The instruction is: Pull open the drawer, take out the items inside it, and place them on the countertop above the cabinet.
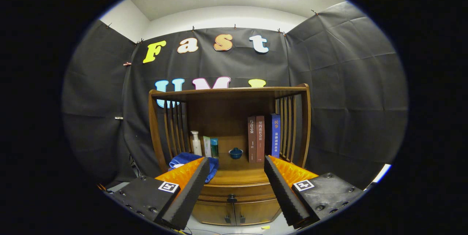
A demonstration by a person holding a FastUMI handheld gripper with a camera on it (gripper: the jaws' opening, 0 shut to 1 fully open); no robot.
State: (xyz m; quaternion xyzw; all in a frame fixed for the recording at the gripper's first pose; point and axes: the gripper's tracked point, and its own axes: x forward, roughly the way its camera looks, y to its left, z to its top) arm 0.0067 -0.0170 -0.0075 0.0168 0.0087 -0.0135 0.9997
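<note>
A small wooden cabinet stands against the booth wall, well beyond my fingers. Its drawer is closed, with a dark knob at the middle, seen between my fingers. Above the drawer lies the wooden countertop. My gripper is open and holds nothing; its black foam fingertips frame the countertop and drawer front from a distance. What is inside the drawer is hidden.
On the countertop sit a blue cloth, a white pump bottle, two small boxes, a blue lidded cup and three upright books. Two small doors lie below the drawer. A slatted shelf top roofs the counter.
</note>
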